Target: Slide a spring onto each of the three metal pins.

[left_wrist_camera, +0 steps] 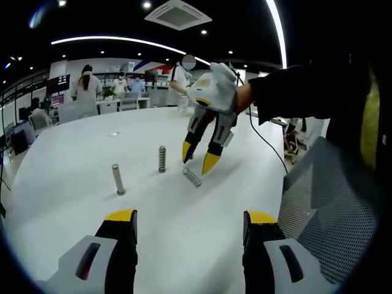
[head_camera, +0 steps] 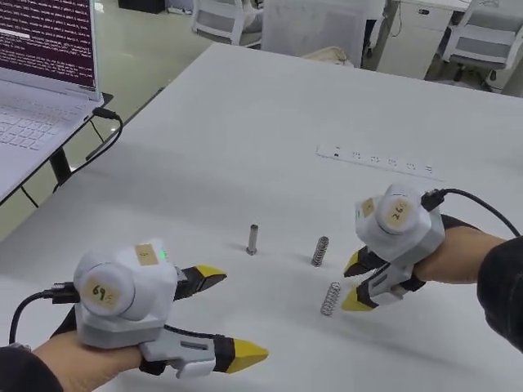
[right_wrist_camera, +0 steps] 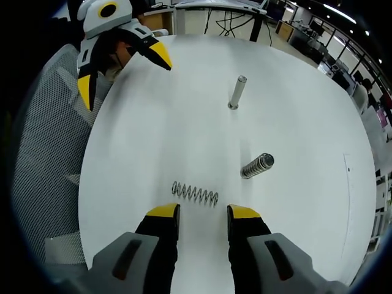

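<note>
Spring (right_wrist_camera: 195,195) just ahead of right tool (right_wrist_camera: 202,211)

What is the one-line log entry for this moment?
left gripper: open, empty | right gripper: open, by loose spring | second spring: mounted upright | pin: bare

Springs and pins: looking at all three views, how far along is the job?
Done: the upright spring seemingly already sits on a pin. In hand: nothing is gripped; the open right gripper is just short of the loose spring lying on the table. Left: threading that spring onto the bare pin. The left gripper is open, holding nothing.
</note>
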`<action>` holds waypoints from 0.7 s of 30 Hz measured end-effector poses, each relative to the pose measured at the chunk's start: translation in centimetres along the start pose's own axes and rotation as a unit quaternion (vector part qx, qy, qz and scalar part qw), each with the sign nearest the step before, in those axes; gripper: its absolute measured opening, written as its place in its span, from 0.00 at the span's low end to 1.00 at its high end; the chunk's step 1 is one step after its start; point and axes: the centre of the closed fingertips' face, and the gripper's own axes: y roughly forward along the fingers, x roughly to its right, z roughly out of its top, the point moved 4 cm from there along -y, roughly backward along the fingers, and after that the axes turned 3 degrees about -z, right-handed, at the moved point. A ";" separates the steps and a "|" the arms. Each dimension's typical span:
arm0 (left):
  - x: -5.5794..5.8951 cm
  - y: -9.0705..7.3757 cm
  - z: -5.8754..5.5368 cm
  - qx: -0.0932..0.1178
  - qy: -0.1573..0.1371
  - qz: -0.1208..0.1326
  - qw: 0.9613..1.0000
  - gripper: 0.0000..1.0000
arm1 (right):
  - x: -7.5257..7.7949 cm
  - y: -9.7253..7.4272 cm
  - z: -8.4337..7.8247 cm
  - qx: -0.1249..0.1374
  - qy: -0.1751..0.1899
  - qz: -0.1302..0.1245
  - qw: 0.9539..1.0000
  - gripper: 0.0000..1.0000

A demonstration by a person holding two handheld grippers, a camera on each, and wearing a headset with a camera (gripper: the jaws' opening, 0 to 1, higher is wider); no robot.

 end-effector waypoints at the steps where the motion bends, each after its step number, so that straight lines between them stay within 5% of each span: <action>1: -0.1 0.0 0.0 -0.001 0.000 0.001 1.000 0.66 | 0.0 0.2 0.1 -0.001 -0.002 0.002 1.000 0.28; 21: -0.6 -0.5 -0.5 -0.003 -0.008 0.010 1.000 0.64 | -0.4 1.9 1.1 -0.001 -0.019 0.032 0.999 0.23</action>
